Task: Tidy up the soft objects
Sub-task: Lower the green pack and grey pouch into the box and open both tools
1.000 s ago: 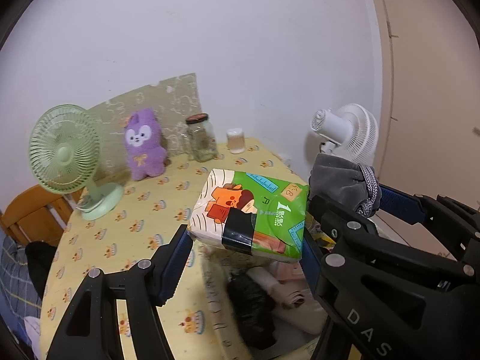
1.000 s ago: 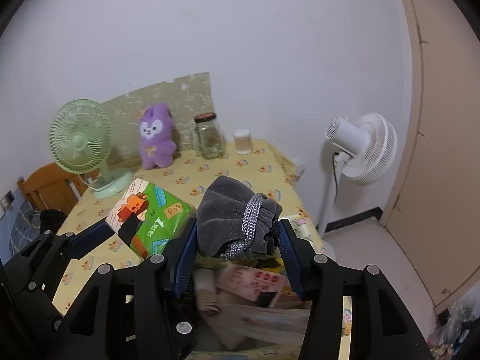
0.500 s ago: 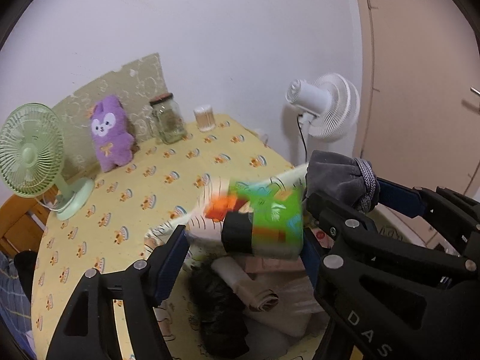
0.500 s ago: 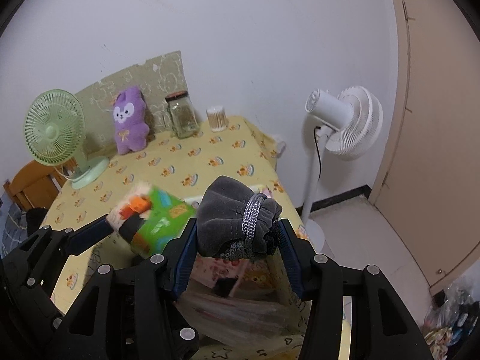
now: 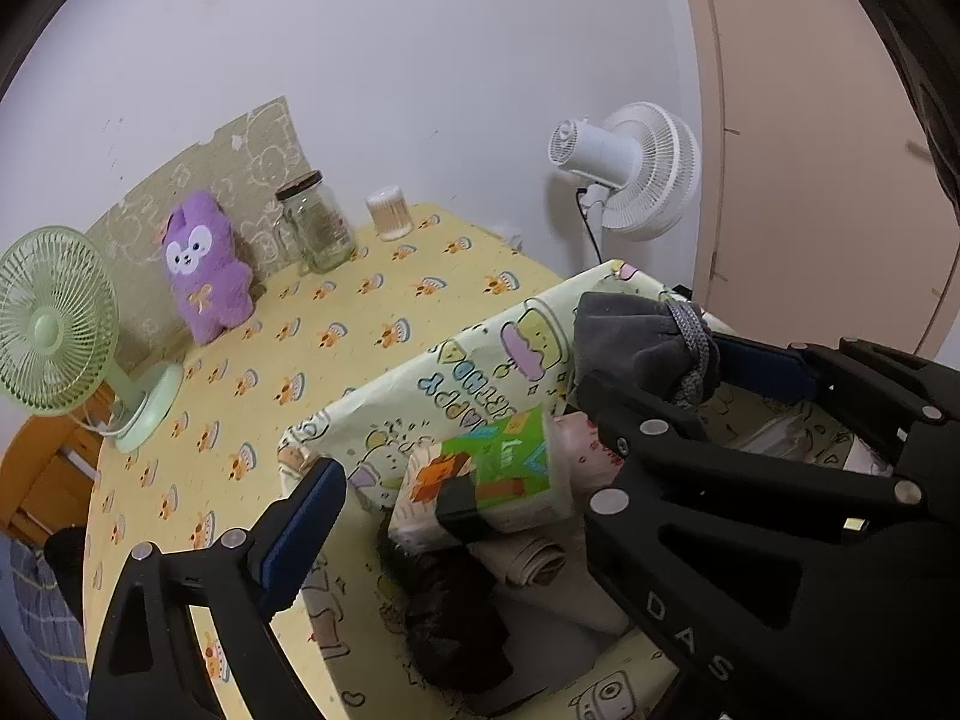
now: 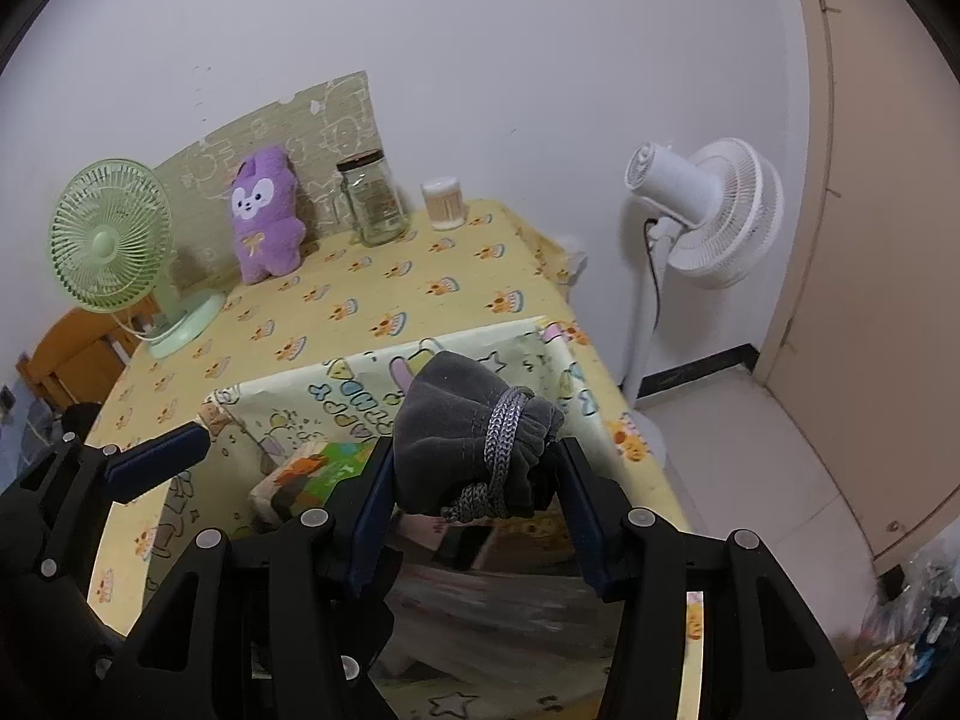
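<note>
The storage box [image 5: 384,396] is sitting at the near edge of the table [image 5: 420,300], and the tissue pack [image 5: 498,474] is lying inside it, on top of a rolled cloth [image 5: 534,558] and a dark bundle [image 5: 456,618]. The left gripper [image 5: 456,516] is hanging over the box, its jaws opening, the pack lying between them and clear of the left finger. To its right, the right gripper [image 6: 474,480] is holding the drawstring pouch [image 6: 468,438] above the box. Along the far wall, from left to right, the desk fan [image 6: 114,240], the plush toy [image 6: 264,216], the glass jar [image 6: 372,198] and the small cup [image 6: 444,204] are standing on the table. The standing fan [image 6: 708,216] is standing on the floor to the table's right.
</note>
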Demonstrator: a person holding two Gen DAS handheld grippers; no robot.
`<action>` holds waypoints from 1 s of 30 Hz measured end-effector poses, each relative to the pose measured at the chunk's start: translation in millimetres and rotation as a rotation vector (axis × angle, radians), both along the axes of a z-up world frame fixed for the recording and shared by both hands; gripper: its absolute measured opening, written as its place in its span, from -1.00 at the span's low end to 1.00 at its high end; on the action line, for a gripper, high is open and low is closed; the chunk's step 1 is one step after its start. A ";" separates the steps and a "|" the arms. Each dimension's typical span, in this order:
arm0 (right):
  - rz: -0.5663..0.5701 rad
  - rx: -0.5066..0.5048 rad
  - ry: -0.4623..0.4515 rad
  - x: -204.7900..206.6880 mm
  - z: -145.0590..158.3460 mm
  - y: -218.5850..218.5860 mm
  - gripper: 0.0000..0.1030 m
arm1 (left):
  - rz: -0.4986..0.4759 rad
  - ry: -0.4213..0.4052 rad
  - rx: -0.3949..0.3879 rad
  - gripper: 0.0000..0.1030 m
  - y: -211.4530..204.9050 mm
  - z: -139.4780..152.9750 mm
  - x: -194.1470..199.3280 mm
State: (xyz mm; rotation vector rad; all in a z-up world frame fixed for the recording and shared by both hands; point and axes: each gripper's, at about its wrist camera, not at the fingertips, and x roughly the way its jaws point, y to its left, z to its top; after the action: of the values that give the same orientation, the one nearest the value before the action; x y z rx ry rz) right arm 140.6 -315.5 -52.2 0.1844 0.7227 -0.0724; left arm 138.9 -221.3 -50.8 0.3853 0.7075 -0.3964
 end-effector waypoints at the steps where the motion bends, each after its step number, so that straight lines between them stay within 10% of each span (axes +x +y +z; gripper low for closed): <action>1: 0.009 0.006 0.000 0.4 -0.8 1.6 0.07 | 0.006 0.005 0.002 0.87 2.0 -0.5 0.5; 10: 0.017 0.027 -0.005 -6.1 -0.6 11.1 0.17 | 0.037 0.013 -0.011 0.87 14.1 0.5 -6.5; 19: -0.016 0.017 -0.032 -24.9 7.7 17.2 0.86 | 0.087 -0.019 -0.014 0.94 25.3 5.0 -15.2; 30: -0.065 -0.019 -0.051 -49.9 25.6 32.4 0.87 | 0.107 -0.052 -0.066 0.96 49.5 22.3 -34.0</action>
State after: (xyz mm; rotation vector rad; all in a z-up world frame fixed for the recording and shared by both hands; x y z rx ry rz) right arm 90.7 -283.1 -26.6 0.1911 0.6651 -0.1364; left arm 104.8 -171.8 -28.5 0.2930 0.6593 -0.3071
